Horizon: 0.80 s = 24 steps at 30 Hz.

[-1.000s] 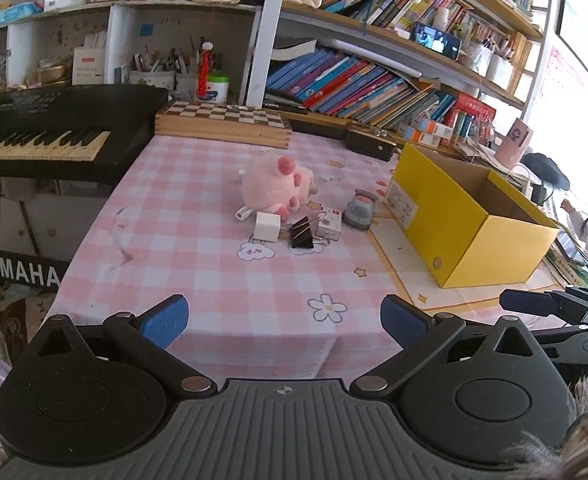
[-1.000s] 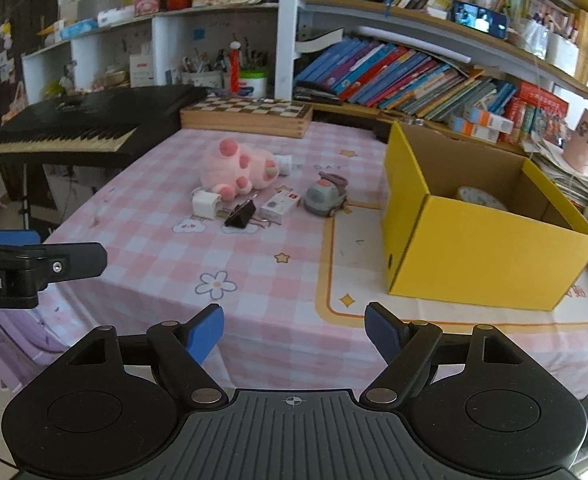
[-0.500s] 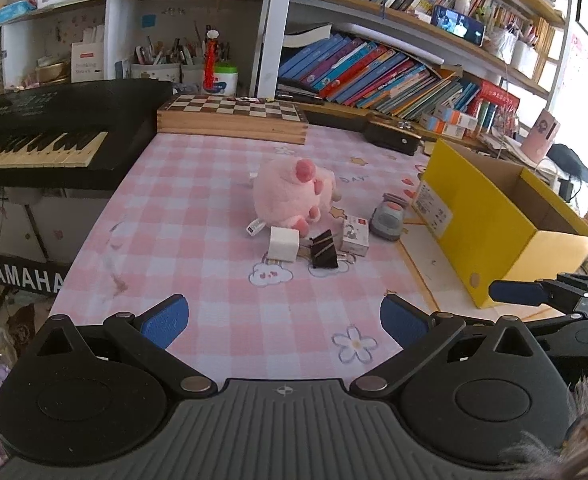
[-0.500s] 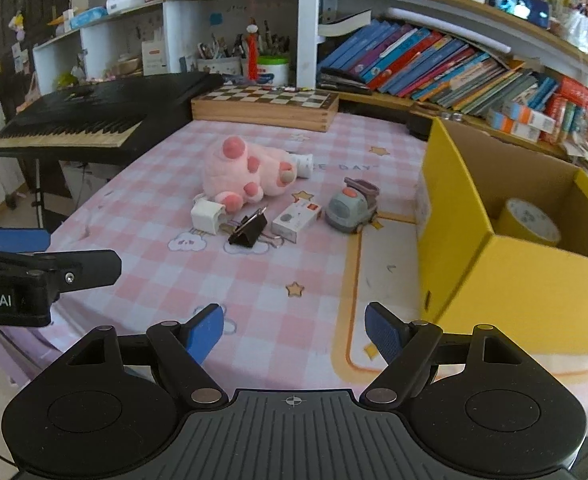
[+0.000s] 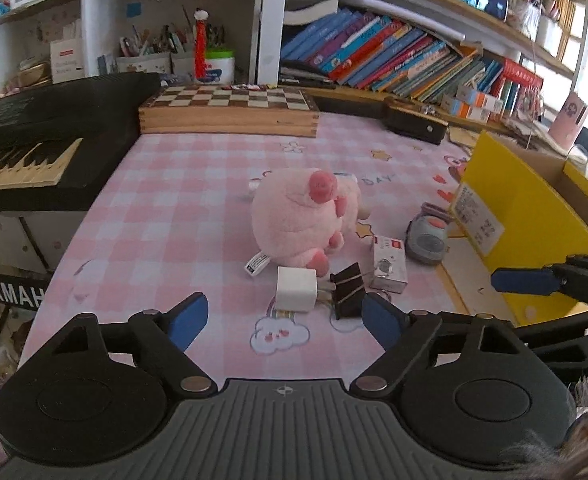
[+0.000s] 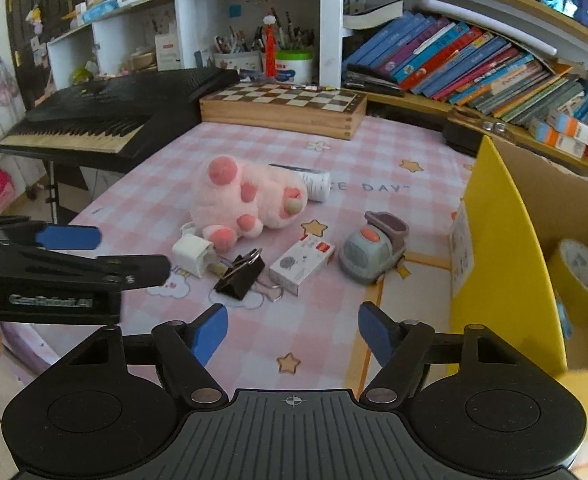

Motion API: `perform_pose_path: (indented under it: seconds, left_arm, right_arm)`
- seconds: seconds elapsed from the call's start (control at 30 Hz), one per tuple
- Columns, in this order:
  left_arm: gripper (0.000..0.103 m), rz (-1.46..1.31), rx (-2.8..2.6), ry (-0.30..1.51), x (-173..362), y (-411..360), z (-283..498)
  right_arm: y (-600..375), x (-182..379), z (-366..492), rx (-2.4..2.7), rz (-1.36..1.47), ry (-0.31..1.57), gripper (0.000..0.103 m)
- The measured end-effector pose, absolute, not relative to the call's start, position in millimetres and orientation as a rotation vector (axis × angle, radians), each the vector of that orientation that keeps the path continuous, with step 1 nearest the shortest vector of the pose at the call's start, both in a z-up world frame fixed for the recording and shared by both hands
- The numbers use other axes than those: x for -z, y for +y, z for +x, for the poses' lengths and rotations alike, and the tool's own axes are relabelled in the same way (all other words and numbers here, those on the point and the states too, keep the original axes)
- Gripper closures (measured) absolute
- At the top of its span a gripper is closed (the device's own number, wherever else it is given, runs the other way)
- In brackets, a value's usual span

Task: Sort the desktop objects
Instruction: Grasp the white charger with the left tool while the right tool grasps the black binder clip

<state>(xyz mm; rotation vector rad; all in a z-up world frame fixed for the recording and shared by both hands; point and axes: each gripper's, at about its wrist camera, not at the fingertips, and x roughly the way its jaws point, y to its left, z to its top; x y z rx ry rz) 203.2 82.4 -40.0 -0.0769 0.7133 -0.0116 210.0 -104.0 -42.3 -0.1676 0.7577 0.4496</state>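
On the pink checked tablecloth (image 5: 182, 200) a pink plush pig (image 5: 298, 216) lay mid-table, with a white charger plug (image 5: 296, 294), a black binder clip (image 5: 348, 290), a small white box (image 5: 388, 268) and a grey toy car (image 5: 428, 236) just near of it. The yellow box (image 6: 502, 256) at the right held a tape roll (image 6: 584, 272). The left gripper (image 5: 284, 318) and right gripper (image 6: 292, 334) had just been closing, fingers spread with nothing between them.

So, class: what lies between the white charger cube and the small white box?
A black binder clip, seen in both wrist views, between charger cube and white box.
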Motion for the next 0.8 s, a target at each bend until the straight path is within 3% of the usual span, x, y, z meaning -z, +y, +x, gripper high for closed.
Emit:
perform_pose_path:
  seconds: [0.17,0.4,0.5,0.8]
  left_arm:
    - [0.038,-0.071,0.019,0.746,51,79,225]
    - [0.048,-0.029,0.041,0.781,66,71,247]
    - [0.062,-0.023,0.064,0.789,70,68,252]
    - [0.062,-0.058,0.004,0.777,59,90,238]
  right_arm:
    - [-107,45,226,-0.471,-0.159,0.776,0.038]
    - [-108,47,240,-0.515,-0.136,0.8,0.04]
    - [-104,48,245,-0.548,-0.13,0.81,0.043]
    - [-88,52,256,-0.621,-0.108,0.829,0.051]
